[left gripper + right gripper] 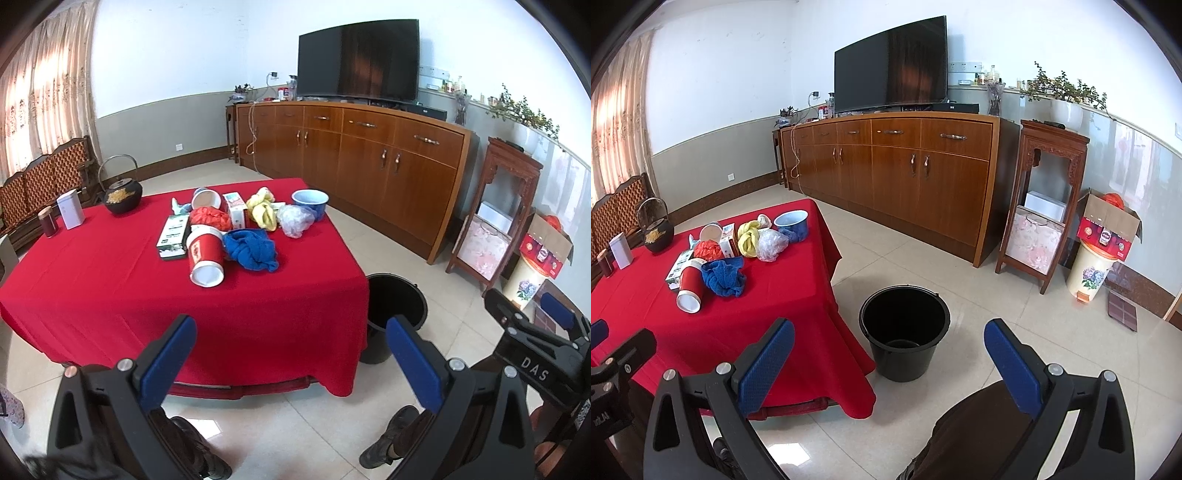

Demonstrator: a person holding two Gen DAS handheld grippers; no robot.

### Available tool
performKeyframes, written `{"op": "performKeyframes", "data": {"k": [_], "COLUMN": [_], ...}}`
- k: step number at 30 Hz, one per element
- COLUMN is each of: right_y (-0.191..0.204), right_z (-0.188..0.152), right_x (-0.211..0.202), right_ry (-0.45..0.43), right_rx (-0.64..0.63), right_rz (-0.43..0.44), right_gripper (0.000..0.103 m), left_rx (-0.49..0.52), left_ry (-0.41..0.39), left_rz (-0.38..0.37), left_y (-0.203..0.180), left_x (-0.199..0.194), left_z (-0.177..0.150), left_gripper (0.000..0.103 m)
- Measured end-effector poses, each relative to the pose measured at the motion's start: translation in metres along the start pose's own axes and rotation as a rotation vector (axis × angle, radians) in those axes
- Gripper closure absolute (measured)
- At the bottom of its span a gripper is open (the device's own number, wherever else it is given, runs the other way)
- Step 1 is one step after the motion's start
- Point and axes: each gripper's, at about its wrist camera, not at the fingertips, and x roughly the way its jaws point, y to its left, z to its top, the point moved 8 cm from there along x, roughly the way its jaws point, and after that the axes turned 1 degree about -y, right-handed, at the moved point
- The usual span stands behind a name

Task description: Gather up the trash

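A table with a red cloth [110, 288] [798, 295] holds a pile of items: a red paper cup [205, 258] [690, 286] on its side, a blue cloth [253, 249] [724, 277], a yellow wad [263, 210] [750, 238], a clear plastic wad [295, 219] [771, 243], an orange wad [208, 218], small cartons [171, 236]. A black bucket [905, 332] [397, 306] stands on the floor right of the table. My left gripper [291, 350] and right gripper [890, 358] are open and empty, held before the table's near edge.
A blue bowl [310, 203], black kettle [123, 197], white tin [70, 208] and dark jar [48, 221] stand on the table. A wooden sideboard [897, 173] with a TV is behind. A stand [1041, 199], flowered bin [1089, 273] and carton stand at right.
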Motion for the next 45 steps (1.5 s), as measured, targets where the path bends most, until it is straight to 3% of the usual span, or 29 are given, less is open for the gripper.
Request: {"op": "performKeyframes", "data": {"k": [11,27,45], "right_y": [0.022,0.096,0.174], "right_z": [0.003,0.011,0.017], "right_x": [0.026,0.083,0.171], "right_ry": [0.024,0.077,0.167], "right_rx": [-0.023,-0.079,-0.132], "right_rz": [0.04,0.157,0.262], "right_gripper": [0.0,0.0,0.0], "left_rx": [-0.089,-0.183,-0.196], "left_ry": [0.064,0.105,0.174], "left_rz": [0.051,0.112,0.117], "left_y": [0.045,0.106,0.132], "left_x": [0.031,0.09,0.172], "left_z": [-0.005,0.01,0.028], "left_gripper": [0.0,0.0,0.006]}}
